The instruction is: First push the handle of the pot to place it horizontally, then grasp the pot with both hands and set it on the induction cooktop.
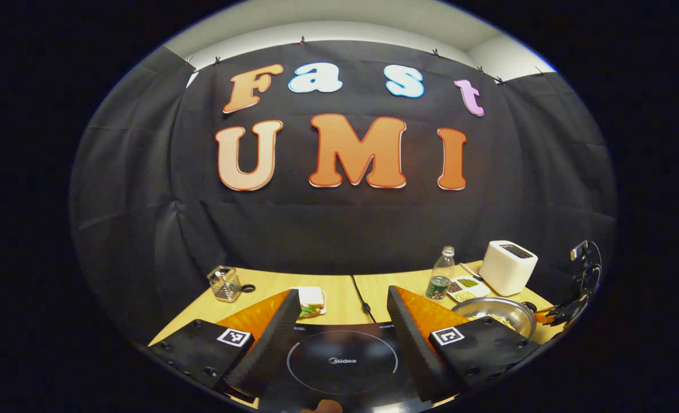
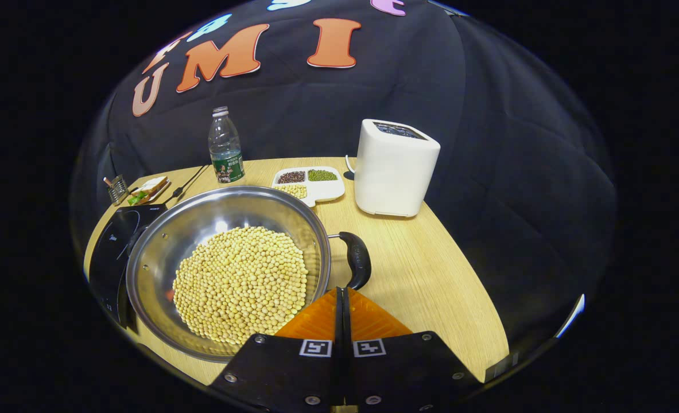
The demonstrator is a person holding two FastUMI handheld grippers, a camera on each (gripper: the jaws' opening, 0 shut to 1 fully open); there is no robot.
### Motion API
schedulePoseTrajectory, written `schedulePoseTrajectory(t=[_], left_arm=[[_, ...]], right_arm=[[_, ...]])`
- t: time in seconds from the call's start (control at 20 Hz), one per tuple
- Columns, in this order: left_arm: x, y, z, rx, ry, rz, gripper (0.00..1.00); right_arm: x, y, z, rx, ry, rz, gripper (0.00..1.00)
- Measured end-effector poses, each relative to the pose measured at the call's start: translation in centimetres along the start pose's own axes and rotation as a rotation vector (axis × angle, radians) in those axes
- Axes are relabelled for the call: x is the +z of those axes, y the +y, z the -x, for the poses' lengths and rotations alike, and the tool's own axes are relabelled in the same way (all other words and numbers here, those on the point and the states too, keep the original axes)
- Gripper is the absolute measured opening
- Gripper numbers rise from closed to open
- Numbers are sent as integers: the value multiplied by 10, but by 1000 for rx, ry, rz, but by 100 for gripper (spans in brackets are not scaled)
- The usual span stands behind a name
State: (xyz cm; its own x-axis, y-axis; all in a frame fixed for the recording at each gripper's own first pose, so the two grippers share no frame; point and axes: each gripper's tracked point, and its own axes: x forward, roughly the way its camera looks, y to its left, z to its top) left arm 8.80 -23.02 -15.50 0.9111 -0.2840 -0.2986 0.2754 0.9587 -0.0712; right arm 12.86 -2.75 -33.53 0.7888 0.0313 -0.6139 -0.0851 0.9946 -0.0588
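Observation:
In the right gripper view, a steel pot [image 2: 155, 246] full of yellow soybeans [image 2: 241, 281] stands on the wooden table. Its black side handle [image 2: 355, 257] sticks out on the right of the rim. My right gripper [image 2: 342, 289] is shut with nothing between its fingers, its tips right at the near end of that handle. The black induction cooktop [image 2: 112, 246] lies just left of the pot. In the left gripper view, my left gripper [image 1: 342, 298] is open above the cooktop [image 1: 342, 361], with the pot [image 1: 497, 312] off to the right.
A white toaster [image 2: 395, 167], a divided dish of beans [image 2: 310, 183] and a water bottle [image 2: 225, 146] stand behind the pot. A sandwich plate [image 1: 310, 298], a wire basket [image 1: 224, 283] and the cooktop's cable [image 1: 363, 299] lie behind the cooktop.

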Motion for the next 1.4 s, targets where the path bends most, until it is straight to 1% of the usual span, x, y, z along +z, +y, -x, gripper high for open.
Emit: schedulePoseTrajectory(t=[0.1,0.15,0.3,0.55,0.65,0.8,0.95,1.05,1.1,1.15,1.2,1.25,1.3,1.35,1.4], left_arm=[[-18,-20,-8,-25,35,-3,99],[-26,-29,-13,-39,51,0,96],[-53,-63,-22,-86,96,22,99],[-90,-108,-35,-130,147,36,99],[-107,-121,-38,-134,176,47,99],[-124,-134,-45,-121,192,29,99],[-146,-152,-50,-144,243,59,99],[-156,-158,-54,-144,269,59,99],[-161,-159,-55,-143,278,58,99],[-165,-160,-56,-142,288,58,99],[-166,-161,-60,-141,297,59,100],[-169,-162,-62,-141,304,56,100],[-173,-163,-64,-141,312,55,100],[-177,-165,-65,-141,321,54,99],[-181,-167,-66,-144,331,55,99]], right_arm=[[3,-5,-8,-22,-2,10,0],[5,-8,-10,-26,-6,12,0],[7,-8,-13,-22,-10,-1,0],[13,-12,-7,-18,-25,-7,0],[21,-14,-2,-16,-50,-18,0],[31,-15,1,-11,-82,-32,0],[38,-11,0,0,-106,-38,1],[42,-7,-3,17,-117,-47,10],[43,-6,-4,26,-122,-52,18],[45,-6,-5,32,-129,-57,20],[48,-4,-7,39,-135,-61,29],[48,-3,-9,45,-139,-63,30],[49,-1,-12,49,-140,-64,45],[48,0,-16,52,-138,-62,46],[48,2,-19,54,-135,-59,58]])
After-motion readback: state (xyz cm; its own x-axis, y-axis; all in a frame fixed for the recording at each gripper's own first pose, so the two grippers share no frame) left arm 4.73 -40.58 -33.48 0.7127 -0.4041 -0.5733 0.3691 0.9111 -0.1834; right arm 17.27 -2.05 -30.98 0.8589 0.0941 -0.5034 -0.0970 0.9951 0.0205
